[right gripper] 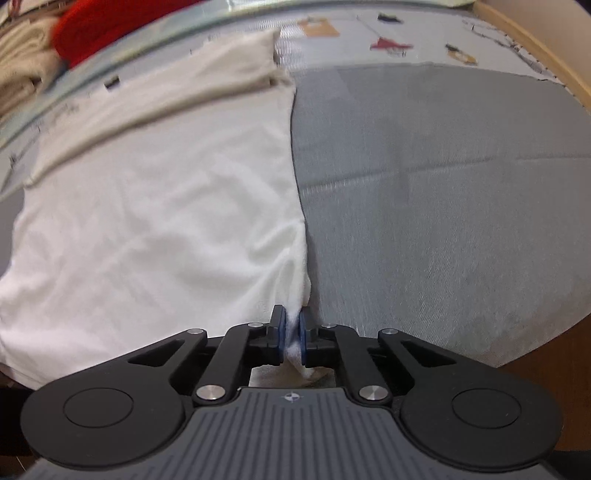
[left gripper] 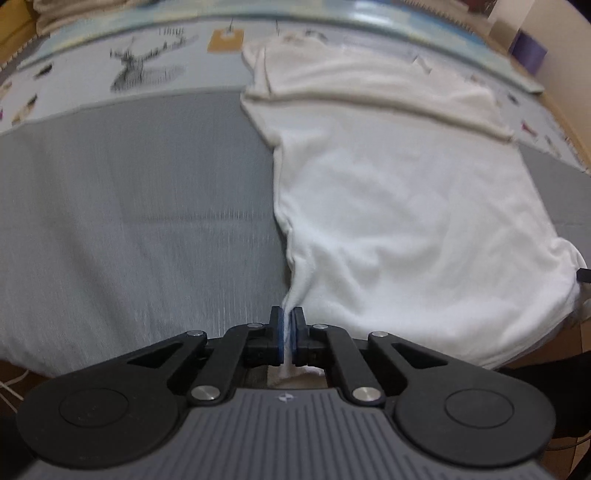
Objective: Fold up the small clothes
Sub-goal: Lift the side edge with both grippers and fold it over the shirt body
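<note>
A grey cloth [left gripper: 140,229] covered the near part of the work surface, with faint straight creases across it. Beyond it lay a pale printed sheet [left gripper: 110,88] showing a dark deer drawing [left gripper: 136,70], an orange square [left gripper: 224,40] and small coloured figures. A wooden edge [right gripper: 535,48] curved along the far right side. At the far left, cream fabric [right gripper: 22,55] was piled beside something red [right gripper: 110,22]. A purple object [left gripper: 528,51] stood near a light wall.
</note>
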`<state>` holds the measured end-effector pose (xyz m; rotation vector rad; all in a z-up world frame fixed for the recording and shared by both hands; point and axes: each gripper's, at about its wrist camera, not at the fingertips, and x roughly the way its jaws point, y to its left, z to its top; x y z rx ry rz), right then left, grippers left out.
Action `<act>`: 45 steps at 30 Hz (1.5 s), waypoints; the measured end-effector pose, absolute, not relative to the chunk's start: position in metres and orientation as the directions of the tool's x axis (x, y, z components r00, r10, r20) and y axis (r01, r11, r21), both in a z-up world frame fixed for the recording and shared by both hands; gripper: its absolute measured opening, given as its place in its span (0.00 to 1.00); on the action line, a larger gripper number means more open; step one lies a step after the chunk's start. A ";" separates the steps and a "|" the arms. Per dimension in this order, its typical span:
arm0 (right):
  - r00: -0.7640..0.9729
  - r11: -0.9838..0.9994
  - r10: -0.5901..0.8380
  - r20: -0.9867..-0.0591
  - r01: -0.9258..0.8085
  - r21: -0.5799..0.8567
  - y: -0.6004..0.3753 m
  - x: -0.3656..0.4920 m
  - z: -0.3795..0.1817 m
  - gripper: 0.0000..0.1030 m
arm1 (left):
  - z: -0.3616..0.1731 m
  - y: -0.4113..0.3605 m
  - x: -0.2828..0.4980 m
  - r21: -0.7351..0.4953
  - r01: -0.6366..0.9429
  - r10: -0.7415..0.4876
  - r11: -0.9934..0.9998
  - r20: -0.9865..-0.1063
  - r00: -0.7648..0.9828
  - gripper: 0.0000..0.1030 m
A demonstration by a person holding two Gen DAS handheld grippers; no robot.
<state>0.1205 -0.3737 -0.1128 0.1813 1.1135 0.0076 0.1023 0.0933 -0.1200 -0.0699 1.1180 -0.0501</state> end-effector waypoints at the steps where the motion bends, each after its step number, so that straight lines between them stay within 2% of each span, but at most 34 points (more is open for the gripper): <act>1: 0.467 0.984 0.106 -0.878 0.075 0.159 -0.374 0.119 -0.105 0.07 | -0.116 0.095 0.102 -0.092 0.005 -0.085 0.996 -0.890 0.448 0.03; 8: 0.617 0.960 0.197 -0.762 0.037 0.277 -0.393 0.093 -0.048 0.05 | -0.057 0.108 0.076 -0.290 -0.023 -0.228 0.957 -0.798 0.558 0.03; 12: 0.688 0.914 0.295 -0.663 -0.001 0.405 -0.413 0.063 -0.011 0.04 | -0.008 0.111 0.049 -0.314 0.021 -0.257 0.949 -0.736 0.627 0.02; 17: 0.770 0.860 0.370 -0.520 -0.072 0.506 -0.437 0.018 0.042 0.04 | 0.038 0.131 0.024 -0.373 0.036 -0.301 0.927 -0.684 0.665 0.02; 19: 0.784 0.849 0.377 -0.494 -0.080 0.522 -0.447 0.014 0.055 0.04 | 0.046 0.140 0.025 -0.413 0.021 -0.318 0.911 -0.667 0.674 0.02; 20: 0.786 0.856 0.369 -0.496 -0.078 0.512 -0.451 0.016 0.059 0.04 | 0.047 0.143 0.030 -0.429 0.016 -0.329 0.903 -0.668 0.668 0.02; 22: 0.785 0.889 0.330 -0.524 -0.072 0.451 -0.451 0.029 0.061 0.04 | 0.046 0.143 0.051 -0.387 0.011 -0.300 0.922 -0.696 0.653 0.02; 27: 0.725 0.937 0.265 -0.636 -0.037 0.348 -0.435 0.092 0.044 0.04 | 0.024 0.142 0.139 -0.333 -0.002 -0.267 0.943 -0.758 0.595 0.02; 32: 0.652 0.967 0.211 -0.728 -0.029 0.255 -0.416 0.180 0.016 0.04 | -0.031 0.146 0.238 -0.248 -0.029 -0.204 0.968 -0.855 0.476 0.02; 34: 0.622 0.971 0.209 -0.755 -0.038 0.237 -0.410 0.210 -0.001 0.04 | -0.053 0.151 0.262 -0.248 -0.050 -0.201 0.967 -0.875 0.441 0.03; 37: 0.556 0.978 0.180 -0.811 -0.014 0.208 -0.402 0.245 -0.035 0.04 | -0.080 0.155 0.281 -0.245 -0.096 -0.192 0.965 -0.905 0.379 0.02; 40: 0.476 0.981 0.161 -0.865 0.018 0.192 -0.395 0.267 -0.066 0.04 | -0.078 0.149 0.297 -0.260 -0.108 -0.197 0.960 -0.895 0.400 0.03; 45: 0.471 0.983 0.144 -0.870 0.035 0.181 -0.388 0.296 -0.078 0.04 | -0.087 0.145 0.317 -0.215 -0.135 -0.156 0.967 -0.923 0.353 0.03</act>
